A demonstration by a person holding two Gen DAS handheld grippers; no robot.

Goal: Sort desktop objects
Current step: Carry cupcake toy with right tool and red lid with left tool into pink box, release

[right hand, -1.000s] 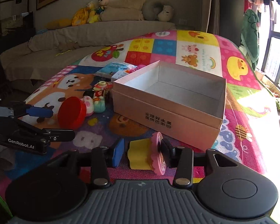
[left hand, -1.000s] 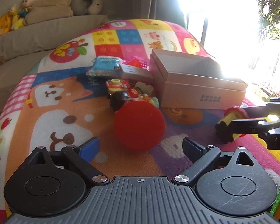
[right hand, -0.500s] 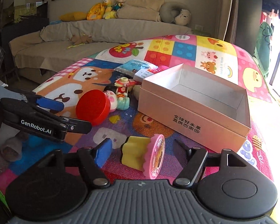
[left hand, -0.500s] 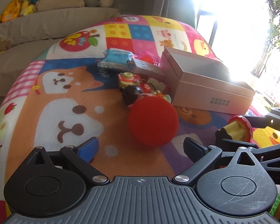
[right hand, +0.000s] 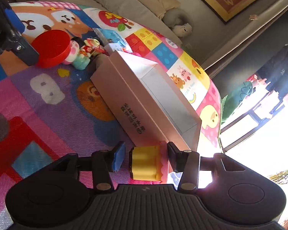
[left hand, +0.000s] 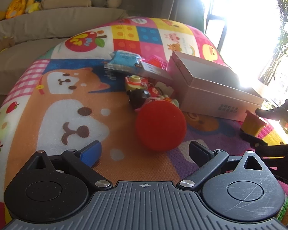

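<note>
Right tool brackets cupcake toy near box; left tool spread behind red disc.

Right tool (right hand: 145,156) sits around the yellow cupcake-shaped toy with pink frosting (right hand: 146,162): far finger touching the frosting end, blue-padded finger (right hand: 118,156) just apart, so no full pinch shows. Toy lies just beside the near right corner of the open beige cardboard box (right hand: 144,95). Left tool (left hand: 144,151) is spread wide with nothing between its fingers, the round flat red disc (left hand: 160,126) just beyond them on the colourful cartoon play mat (left hand: 67,99).

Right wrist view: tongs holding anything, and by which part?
Cannot be told: yellow-and-pink toy sits between the right tongs; pink end meets one finger, a gap remains at the blue pad.
</note>
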